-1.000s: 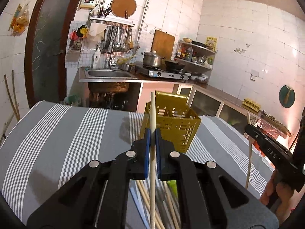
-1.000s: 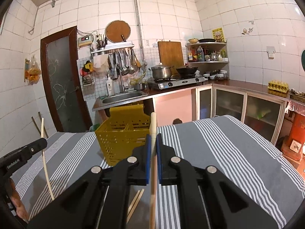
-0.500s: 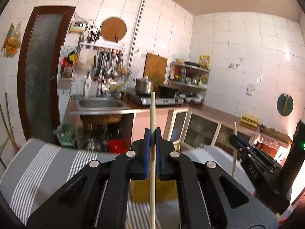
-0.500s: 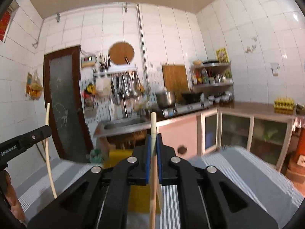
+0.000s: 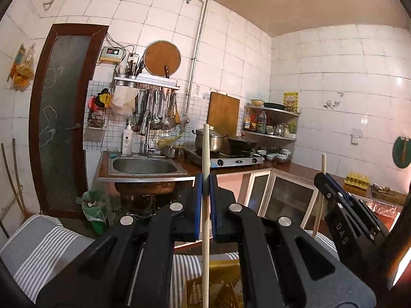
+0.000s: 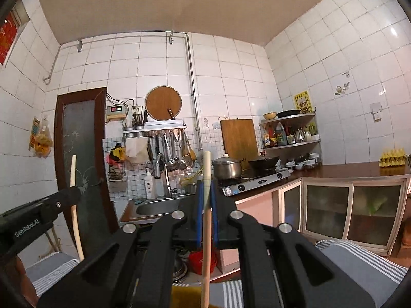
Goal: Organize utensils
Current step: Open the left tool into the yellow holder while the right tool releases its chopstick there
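Observation:
My left gripper is shut on a pale wooden chopstick that stands upright between its blue pads. The right gripper is shut on a second chopstick, also upright. Both are raised above the table. The yellow perforated utensil basket shows just below the left gripper, and its rim peeks at the bottom of the right wrist view. In the left wrist view the right gripper stands at the right with its chopstick. In the right wrist view the left gripper stands at the left with its chopstick.
The table carries a grey cloth with white stripes. Beyond it are a steel sink, a gas stove with a pot, hanging ladles, a dark door and glass-front cabinets.
Both grippers have risen and tilted up with their chopsticks. The basket and the loose chopsticks on the table have dropped to the bottom edge or out of view.

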A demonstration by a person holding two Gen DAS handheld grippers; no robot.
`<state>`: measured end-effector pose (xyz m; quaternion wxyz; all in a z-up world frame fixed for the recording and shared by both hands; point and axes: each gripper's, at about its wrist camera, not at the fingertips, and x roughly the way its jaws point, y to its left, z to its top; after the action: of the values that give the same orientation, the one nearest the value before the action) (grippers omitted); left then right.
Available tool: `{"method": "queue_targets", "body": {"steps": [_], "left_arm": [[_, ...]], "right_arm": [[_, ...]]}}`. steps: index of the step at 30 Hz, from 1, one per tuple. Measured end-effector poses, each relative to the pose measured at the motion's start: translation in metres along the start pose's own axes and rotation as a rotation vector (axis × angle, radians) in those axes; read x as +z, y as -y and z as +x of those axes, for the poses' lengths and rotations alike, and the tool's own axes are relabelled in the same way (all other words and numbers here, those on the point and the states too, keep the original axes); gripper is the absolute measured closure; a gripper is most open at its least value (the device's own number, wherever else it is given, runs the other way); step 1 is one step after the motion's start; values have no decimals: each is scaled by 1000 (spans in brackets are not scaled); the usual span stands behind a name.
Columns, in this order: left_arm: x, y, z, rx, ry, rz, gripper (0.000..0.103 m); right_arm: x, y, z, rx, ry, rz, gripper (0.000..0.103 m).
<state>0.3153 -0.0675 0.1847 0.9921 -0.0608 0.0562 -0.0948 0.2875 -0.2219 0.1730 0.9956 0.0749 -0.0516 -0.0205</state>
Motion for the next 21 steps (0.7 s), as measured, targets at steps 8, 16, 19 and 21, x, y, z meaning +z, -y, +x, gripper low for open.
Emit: {"method": "queue_targets", "body": {"steps": [8, 16, 19, 21], "left_arm": [[-40, -2, 31, 23, -41, -6, 99], [-71, -11, 39, 54, -149, -3, 98], [-66, -14, 31, 64, -187, 0, 65], [-58, -17, 17, 91, -186, -1, 42]], "right_arm": [[-33, 4, 15, -16, -26, -24, 97], [-57, 12, 15, -1, -169, -39, 96], [-54, 16, 12, -13, -261, -46, 74], [-44, 23, -5, -42, -276, -20, 38]]}}
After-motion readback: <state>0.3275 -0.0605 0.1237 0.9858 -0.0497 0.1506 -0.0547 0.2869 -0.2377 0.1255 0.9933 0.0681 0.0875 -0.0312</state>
